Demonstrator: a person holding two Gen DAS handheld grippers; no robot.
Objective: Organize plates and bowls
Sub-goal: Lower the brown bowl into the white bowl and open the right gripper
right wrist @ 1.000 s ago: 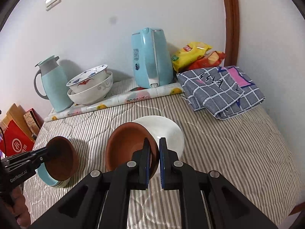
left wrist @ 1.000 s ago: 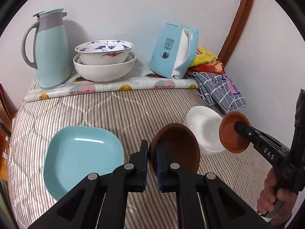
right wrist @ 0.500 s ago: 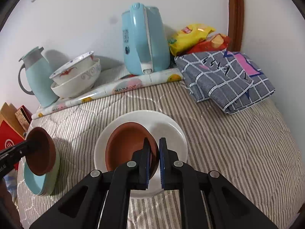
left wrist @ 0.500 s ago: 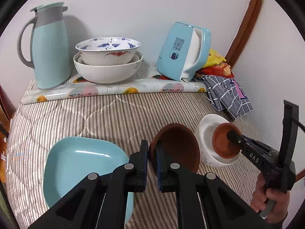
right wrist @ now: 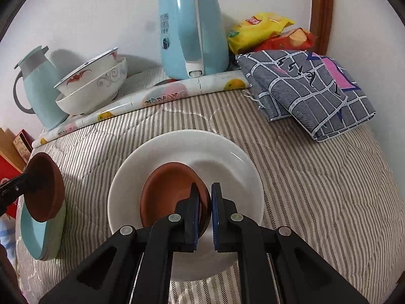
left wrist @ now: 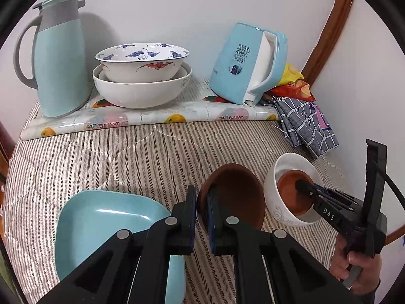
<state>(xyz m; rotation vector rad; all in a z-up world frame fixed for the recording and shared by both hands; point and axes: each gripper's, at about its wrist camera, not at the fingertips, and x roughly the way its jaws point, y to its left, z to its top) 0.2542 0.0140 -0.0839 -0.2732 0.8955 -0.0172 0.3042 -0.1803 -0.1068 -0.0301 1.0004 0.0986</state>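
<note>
My left gripper (left wrist: 201, 204) is shut on the rim of a brown bowl (left wrist: 235, 192) and holds it tilted above the striped cloth, right of a light blue square plate (left wrist: 101, 225). My right gripper (right wrist: 204, 197) is shut on the rim of a second brown bowl (right wrist: 169, 197), which sits inside a white bowl (right wrist: 227, 162). In the left wrist view the right gripper (left wrist: 302, 186) and its brown bowl (left wrist: 288, 192) show inside the white bowl (left wrist: 273, 185). In the right wrist view the left gripper's brown bowl (right wrist: 44, 190) hangs over the blue plate (right wrist: 38, 235).
Along the back wall stand a light blue thermos jug (left wrist: 58, 58), two stacked large bowls (left wrist: 141, 76), a blue kettle (left wrist: 248, 63), snack bags (right wrist: 263, 31) and a folded checked cloth (right wrist: 311, 88). A rolled fruit-print mat (left wrist: 152, 119) lies before them.
My right gripper has lowered its brown bowl down into the white bowl. My left gripper has stayed shut on its brown bowl, moving slightly forward.
</note>
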